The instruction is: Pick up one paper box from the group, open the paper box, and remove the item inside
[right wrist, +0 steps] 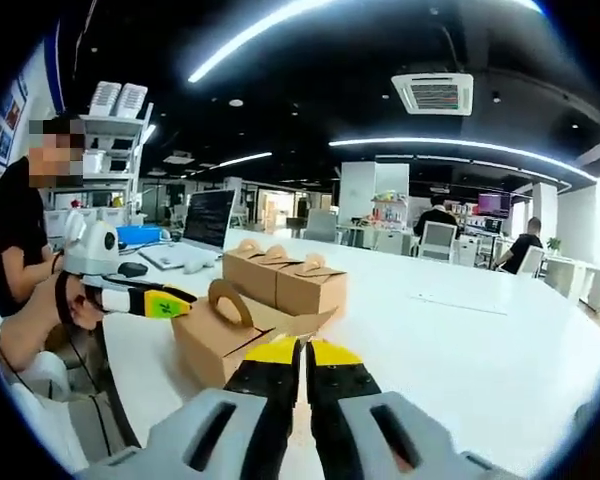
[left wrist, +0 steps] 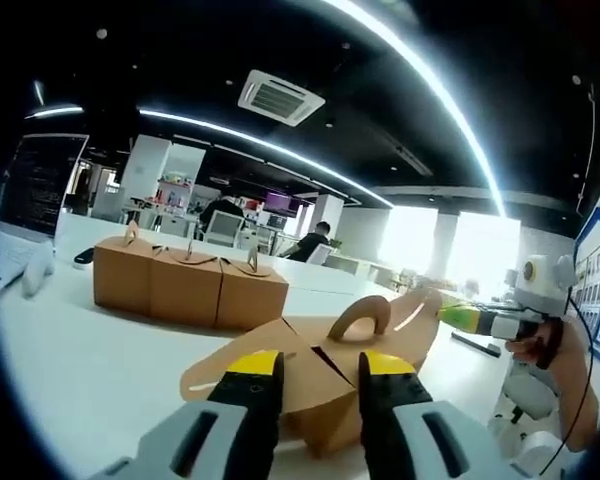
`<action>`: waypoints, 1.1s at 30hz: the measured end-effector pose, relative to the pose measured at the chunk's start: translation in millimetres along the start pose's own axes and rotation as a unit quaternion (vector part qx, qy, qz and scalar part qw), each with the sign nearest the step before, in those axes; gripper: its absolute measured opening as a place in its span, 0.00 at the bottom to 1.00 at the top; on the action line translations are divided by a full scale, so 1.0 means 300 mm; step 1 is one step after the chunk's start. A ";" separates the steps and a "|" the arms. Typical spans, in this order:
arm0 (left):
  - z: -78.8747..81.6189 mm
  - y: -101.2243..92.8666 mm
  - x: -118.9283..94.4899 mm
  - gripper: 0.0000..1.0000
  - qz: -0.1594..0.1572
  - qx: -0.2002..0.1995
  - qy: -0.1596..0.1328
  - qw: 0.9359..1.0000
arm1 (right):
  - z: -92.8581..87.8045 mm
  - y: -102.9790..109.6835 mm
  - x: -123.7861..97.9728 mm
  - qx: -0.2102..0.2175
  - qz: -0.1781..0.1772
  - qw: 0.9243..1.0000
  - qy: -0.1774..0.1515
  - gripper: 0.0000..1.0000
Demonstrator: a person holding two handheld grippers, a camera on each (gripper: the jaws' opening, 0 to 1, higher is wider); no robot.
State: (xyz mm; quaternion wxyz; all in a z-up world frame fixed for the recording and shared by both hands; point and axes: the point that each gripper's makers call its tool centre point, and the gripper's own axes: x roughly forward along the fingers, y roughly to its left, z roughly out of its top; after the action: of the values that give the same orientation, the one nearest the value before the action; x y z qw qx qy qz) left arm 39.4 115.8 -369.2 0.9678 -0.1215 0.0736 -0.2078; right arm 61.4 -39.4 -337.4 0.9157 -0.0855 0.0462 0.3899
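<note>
An opened brown paper box (left wrist: 325, 350) (right wrist: 215, 340) lies on the white table (left wrist: 90, 370) (right wrist: 460, 340), its handle flaps spread out. My left gripper (left wrist: 320, 365) is open, with the box's near corner showing between its yellow-tipped jaws. It enters the right gripper view (right wrist: 165, 302) at the box's left end, held by a hand. My right gripper (right wrist: 304, 350) is shut on the edge of a box flap, and it comes in from the right (left wrist: 460, 318) at the handle flap. What is inside the box is hidden. The group of closed boxes (left wrist: 190, 285) (right wrist: 285, 275) stands behind.
A laptop (right wrist: 208, 220) and small items lie at the table's far end. A dark screen (left wrist: 40, 185) stands on the left. A person (right wrist: 20, 240) sits close beside the table near a white shelf (right wrist: 115, 130). Other people sit at desks further back.
</note>
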 end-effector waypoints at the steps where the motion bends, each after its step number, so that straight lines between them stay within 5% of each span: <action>1: 0.000 -0.001 0.000 0.32 -0.001 0.001 0.000 1.000 | -0.007 -0.007 0.001 -0.009 -0.004 1.000 0.005 0.06; 15: -0.002 -0.003 0.001 0.33 -0.005 0.007 0.001 1.000 | -0.025 -0.017 0.008 -0.100 -0.035 0.994 0.025 0.25; 33: -0.003 -0.003 0.002 0.33 -0.008 0.007 0.001 1.000 | -0.028 -0.010 0.022 -0.196 -0.046 0.978 0.052 0.33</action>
State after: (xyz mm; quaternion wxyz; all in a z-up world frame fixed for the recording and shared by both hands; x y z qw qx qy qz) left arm 39.2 114.5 -370.0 0.9668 -0.1153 0.0716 -0.2164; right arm 68.2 -38.4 -346.4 0.8946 -0.2854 0.0127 0.3436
